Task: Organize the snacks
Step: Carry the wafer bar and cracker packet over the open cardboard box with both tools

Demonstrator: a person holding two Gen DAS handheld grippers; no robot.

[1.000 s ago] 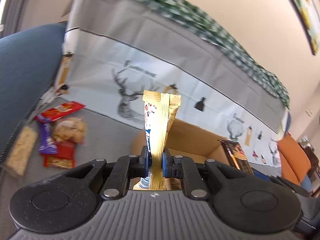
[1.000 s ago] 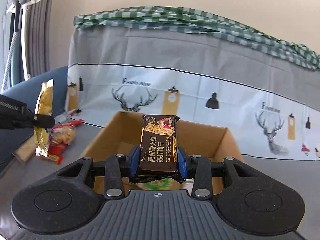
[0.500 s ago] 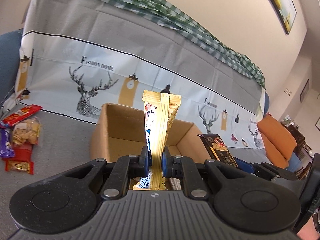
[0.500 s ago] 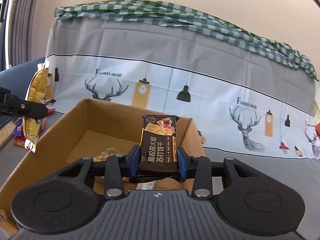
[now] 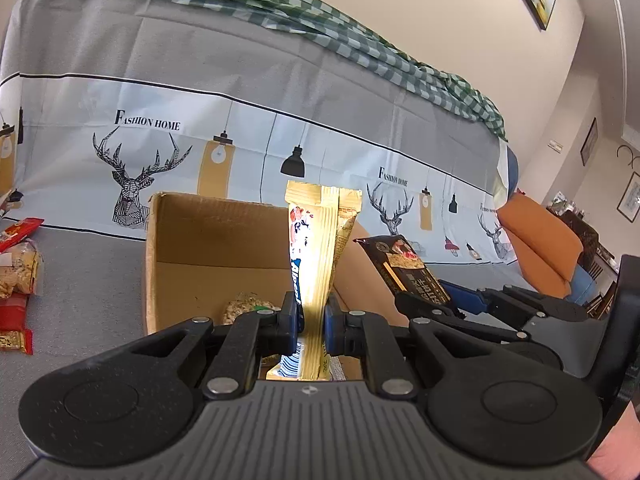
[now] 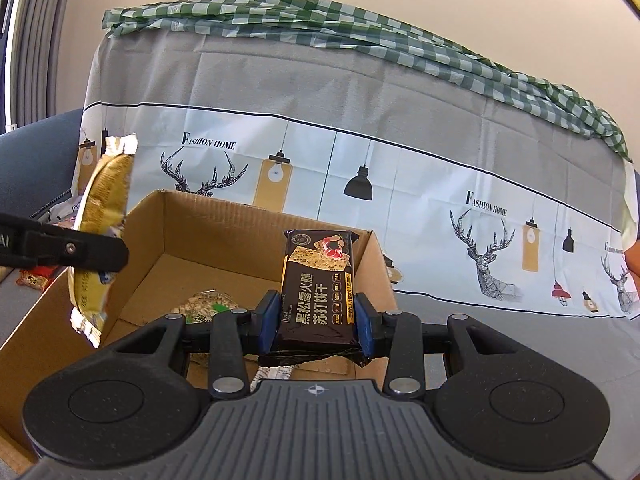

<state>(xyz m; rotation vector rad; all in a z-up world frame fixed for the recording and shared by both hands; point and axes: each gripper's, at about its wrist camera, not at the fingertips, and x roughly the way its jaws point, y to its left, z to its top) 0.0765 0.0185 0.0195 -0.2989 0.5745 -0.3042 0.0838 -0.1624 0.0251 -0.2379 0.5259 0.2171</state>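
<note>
Left gripper point(image 5: 311, 322): closed on the gold snack packet point(image 5: 320, 248), blue pads pressing its narrow sides; packet stands upright between the fingers, its crimped top edge above them.
Right gripper point(image 6: 316, 322): clamped on the dark cracker packet point(image 6: 318, 284), pads against both long edges; packet upright, printed face toward the camera.
Each seen from the other: from the right wrist view, the left gripper's black finger point(image 6: 80, 254) reaches in from the left, with the gold packet hanging over the box's left wall; from the left wrist view, the right gripper sits just to the right, its cracker packet tilted over the box's right side.
Cardboard box point(image 6: 224, 236): open-topped, directly ahead of and below both grippers, standing on a grey surface point(image 5: 80, 280).
Inside the box: a clear bag of pale snack pieces point(image 6: 206, 306) lies on the floor of the box, just ahead of the right gripper's left finger; a small white wrapper point(image 6: 274, 372) lies just under the cracker packet.
Loose snacks point(image 5: 16, 276): red and clear packets on the grey surface, well to the left of the left gripper, outside the box.
Backdrop: behind the box, a grey-and-white cloth printed with deer heads and lamps point(image 6: 360, 152), a green checked cloth point(image 6: 320, 20) draped along its top.
Far right of the left gripper: orange cushion point(image 5: 540, 244).
</note>
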